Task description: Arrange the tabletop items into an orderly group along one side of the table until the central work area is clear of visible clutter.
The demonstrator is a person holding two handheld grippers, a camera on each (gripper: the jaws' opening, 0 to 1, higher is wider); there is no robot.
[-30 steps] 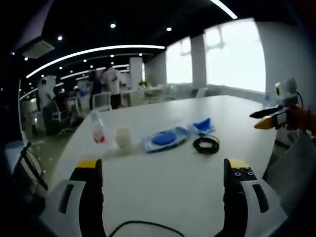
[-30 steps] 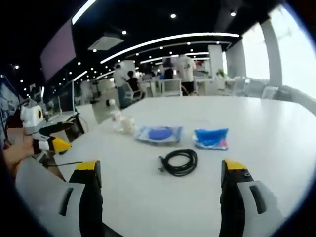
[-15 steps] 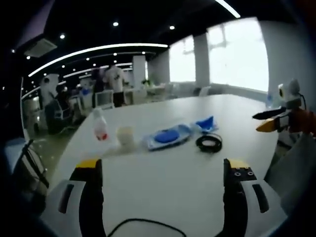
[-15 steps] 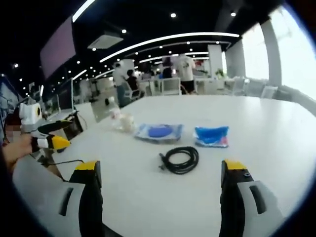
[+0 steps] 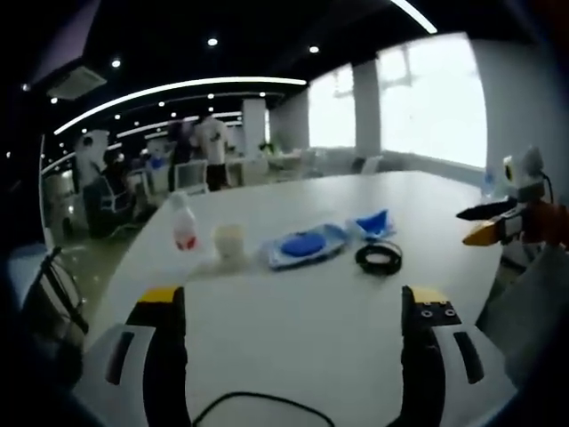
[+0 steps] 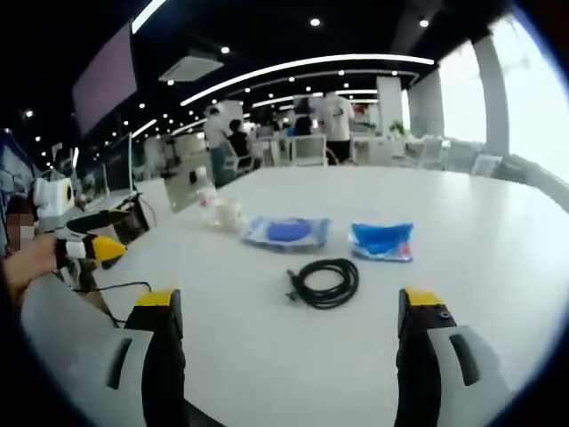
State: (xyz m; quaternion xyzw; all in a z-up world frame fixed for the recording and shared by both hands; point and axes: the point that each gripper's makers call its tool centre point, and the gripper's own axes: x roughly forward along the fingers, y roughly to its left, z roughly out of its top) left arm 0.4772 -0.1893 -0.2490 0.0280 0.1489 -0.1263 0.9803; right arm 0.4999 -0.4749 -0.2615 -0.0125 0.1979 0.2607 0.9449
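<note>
From my left hand-held gripper [image 5: 289,307] I see its jaws spread wide with nothing between them, and my right hand-held gripper [image 6: 289,307] is just as open and empty. On the white bench [image 6: 462,231] the coiled black cable [image 6: 325,282] lies nearest me, with the blue packet [image 6: 382,241] beyond it to the right, the blue pouch [image 6: 286,232] to the left, and the pale cup [image 6: 228,213] and small bottle [image 6: 206,189] further left. Since a second ago none of these has shifted; only my views have drifted slightly, and both grippers still hover short of the items.
</note>
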